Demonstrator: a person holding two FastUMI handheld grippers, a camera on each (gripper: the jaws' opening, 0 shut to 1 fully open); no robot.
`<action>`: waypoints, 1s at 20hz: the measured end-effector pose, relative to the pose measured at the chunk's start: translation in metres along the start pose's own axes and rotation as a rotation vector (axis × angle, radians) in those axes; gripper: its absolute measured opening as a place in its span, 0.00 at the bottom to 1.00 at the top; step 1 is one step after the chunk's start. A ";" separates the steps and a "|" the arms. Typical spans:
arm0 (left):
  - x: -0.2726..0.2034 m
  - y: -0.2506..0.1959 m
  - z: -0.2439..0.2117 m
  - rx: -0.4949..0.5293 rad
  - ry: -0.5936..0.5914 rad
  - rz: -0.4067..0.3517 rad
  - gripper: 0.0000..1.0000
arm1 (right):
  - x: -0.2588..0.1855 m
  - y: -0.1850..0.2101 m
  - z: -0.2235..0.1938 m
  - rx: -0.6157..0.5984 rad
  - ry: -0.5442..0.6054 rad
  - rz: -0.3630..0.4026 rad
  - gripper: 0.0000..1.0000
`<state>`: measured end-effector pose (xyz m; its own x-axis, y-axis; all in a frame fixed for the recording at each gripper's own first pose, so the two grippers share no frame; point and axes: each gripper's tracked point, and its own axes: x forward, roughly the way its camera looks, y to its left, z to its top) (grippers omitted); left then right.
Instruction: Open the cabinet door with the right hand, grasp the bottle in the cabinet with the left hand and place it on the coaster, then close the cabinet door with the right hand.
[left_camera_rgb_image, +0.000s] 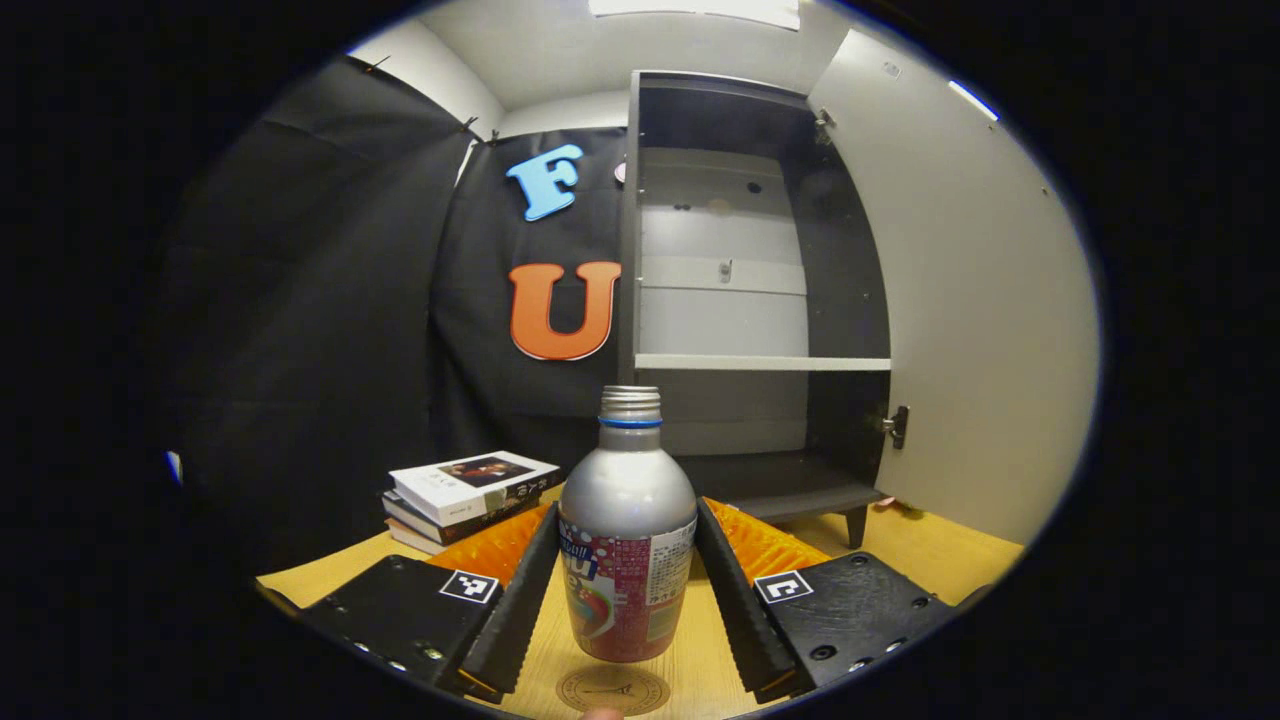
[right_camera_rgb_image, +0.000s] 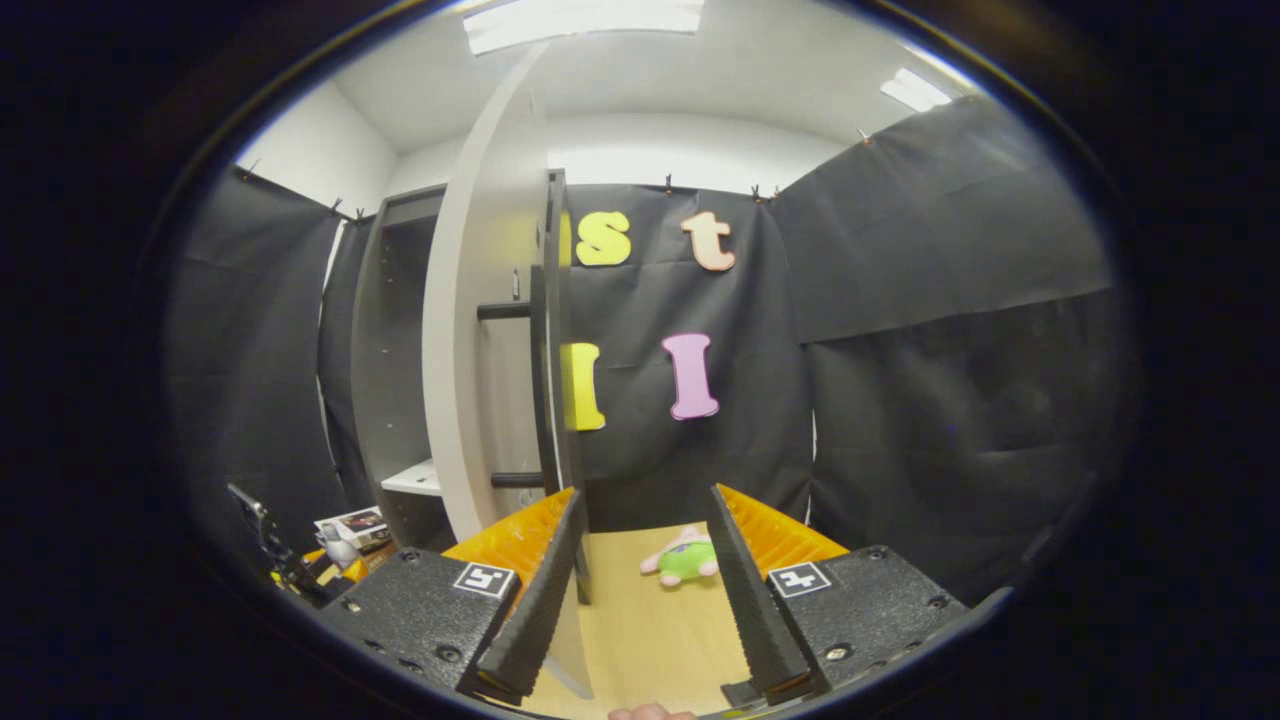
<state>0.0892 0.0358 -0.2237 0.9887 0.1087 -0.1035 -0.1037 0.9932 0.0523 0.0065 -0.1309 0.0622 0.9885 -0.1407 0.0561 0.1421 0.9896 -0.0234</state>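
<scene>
Left gripper (left_camera_rgb_image: 627, 590) jaws grip the bottle (left_camera_rgb_image: 627, 540) above the coaster (left_camera_rgb_image: 612, 689); right gripper (right_camera_rgb_image: 640, 590) jaws open beside the open cabinet door (right_camera_rgb_image: 470, 370).

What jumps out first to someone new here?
In the left gripper view, the silver metal bottle with a red label sits dead centre between the left gripper's black fingers, hovering just above the round brown coaster. Behind it stands the dark cabinet, its pale door swung wide open. In the right gripper view, the open right gripper frames a green and pink plush toy.

Both views look low across the table (left_camera_rgb_image: 930, 560), sharing the cabinet (left_camera_rgb_image: 740, 300).
</scene>
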 end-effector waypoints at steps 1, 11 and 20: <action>-0.003 0.003 -0.010 -0.009 0.014 0.014 0.67 | 0.000 -0.001 0.000 0.002 0.002 -0.006 0.78; -0.018 0.015 -0.075 -0.035 0.086 0.089 0.78 | -0.004 0.003 0.001 -0.025 0.020 -0.034 0.78; -0.021 0.011 -0.080 0.025 0.046 0.121 0.78 | -0.003 0.004 -0.004 -0.031 0.033 -0.033 0.78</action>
<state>0.0581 0.0482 -0.3001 0.9630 0.2296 -0.1408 -0.2182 0.9716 0.0920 0.0040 -0.1262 0.0581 0.9844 -0.1745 0.0244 0.1756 0.9831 -0.0527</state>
